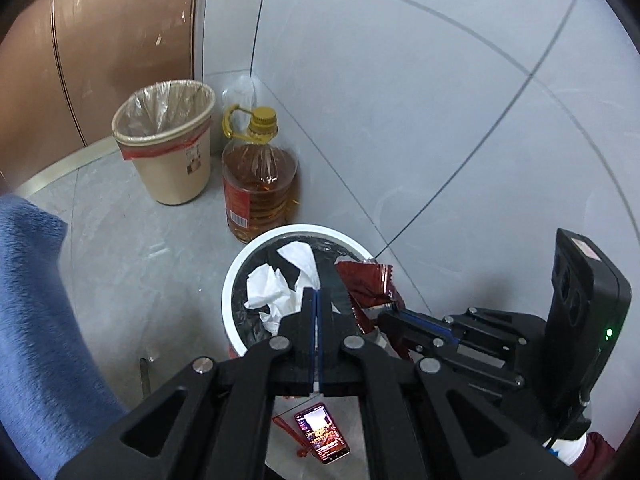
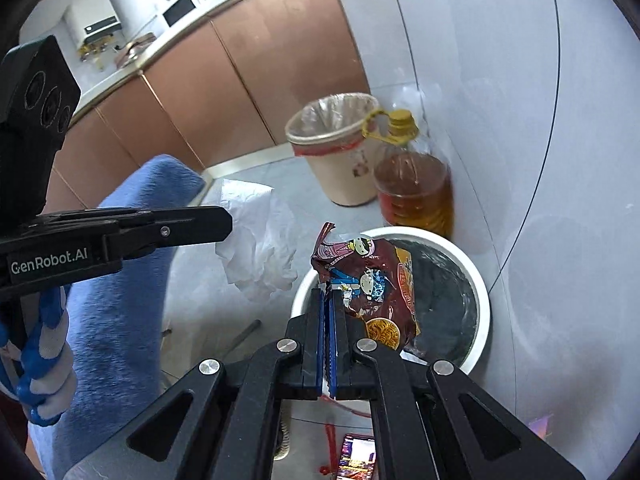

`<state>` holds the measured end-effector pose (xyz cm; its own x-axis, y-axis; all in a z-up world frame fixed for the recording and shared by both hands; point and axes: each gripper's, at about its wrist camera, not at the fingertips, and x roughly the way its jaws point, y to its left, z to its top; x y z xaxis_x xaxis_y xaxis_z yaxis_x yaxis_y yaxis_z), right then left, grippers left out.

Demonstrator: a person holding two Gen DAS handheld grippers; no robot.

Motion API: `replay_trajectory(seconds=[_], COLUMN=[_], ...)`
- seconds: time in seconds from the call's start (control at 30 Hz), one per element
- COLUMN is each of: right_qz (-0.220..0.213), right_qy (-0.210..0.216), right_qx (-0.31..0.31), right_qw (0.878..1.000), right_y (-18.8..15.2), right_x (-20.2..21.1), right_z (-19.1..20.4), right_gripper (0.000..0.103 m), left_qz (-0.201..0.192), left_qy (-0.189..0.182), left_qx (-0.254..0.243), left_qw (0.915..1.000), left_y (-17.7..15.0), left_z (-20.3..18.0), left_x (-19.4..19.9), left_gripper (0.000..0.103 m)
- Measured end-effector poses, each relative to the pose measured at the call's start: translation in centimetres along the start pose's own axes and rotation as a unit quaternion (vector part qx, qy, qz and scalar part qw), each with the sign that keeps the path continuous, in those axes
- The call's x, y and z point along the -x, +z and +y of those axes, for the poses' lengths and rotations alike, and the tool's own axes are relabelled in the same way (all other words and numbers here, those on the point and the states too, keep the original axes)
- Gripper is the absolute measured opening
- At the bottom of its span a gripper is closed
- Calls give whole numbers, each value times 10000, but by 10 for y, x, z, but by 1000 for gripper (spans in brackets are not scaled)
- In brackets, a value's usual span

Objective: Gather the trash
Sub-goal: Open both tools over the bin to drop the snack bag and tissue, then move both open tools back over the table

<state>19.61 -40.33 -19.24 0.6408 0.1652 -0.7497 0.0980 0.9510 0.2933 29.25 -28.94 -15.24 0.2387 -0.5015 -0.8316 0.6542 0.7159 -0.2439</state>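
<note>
The left gripper (image 1: 316,300) is clamped on a crumpled white tissue (image 1: 276,292), held above the black-lined white bin (image 1: 230,280); beside it, the right gripper (image 2: 329,300) is clamped on a dark red snack wrapper (image 2: 372,280) over the same bin's rim. The step in hand appears to be depositing both pieces. Next, each gripper should release only once its item hangs fully inside the rim.

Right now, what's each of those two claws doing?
Left gripper: closed on a white tissue.
Right gripper: closed on a red snack wrapper.
</note>
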Motion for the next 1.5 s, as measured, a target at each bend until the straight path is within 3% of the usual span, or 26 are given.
replay_trajectory(seconds=[0.53, 0.63, 0.7, 1.2, 1.23, 1.3, 1.33, 1.37, 1.5], right_qz=[321, 331, 322, -34, -69, -128, -166, -202, -360], right_qy=[-581, -666, -673, -605, -605, -591, -594, -595, -548], right_qx=[113, 106, 119, 428, 453, 496, 521, 544, 629], right_qw=[9977, 9972, 9971, 9972, 9971, 9969, 9967, 9965, 9959], right_y=[-8, -10, -10, -7, -6, -5, -4, -4, -3], right_x=[-48, -50, -50, -17, -13, -6, -1, 3, 25], right_z=[-15, -17, -18, 22, 26, 32, 36, 40, 57], right_gripper=[5, 18, 26, 34, 35, 36, 37, 37, 38], left_qz=[456, 487, 473, -444, -519, -676, -737, -845, -1075], left_qy=[29, -14, -60, 141, 161, 197, 220, 250, 258], left_qx=[477, 527, 556, 763, 772, 830, 860, 904, 998], left_qw=[9978, 9974, 9973, 9960, 9955, 9941, 9933, 9920, 9888], left_y=[9, 7, 6, 0, -1, -5, -7, -10, -21], left_z=[20, 21, 21, 15, 15, 15, 15, 15, 16], left_x=[-68, -71, -69, 15, 24, 41, 46, 55, 85], left_gripper=[2, 3, 3, 4, 7, 24, 39, 44, 44])
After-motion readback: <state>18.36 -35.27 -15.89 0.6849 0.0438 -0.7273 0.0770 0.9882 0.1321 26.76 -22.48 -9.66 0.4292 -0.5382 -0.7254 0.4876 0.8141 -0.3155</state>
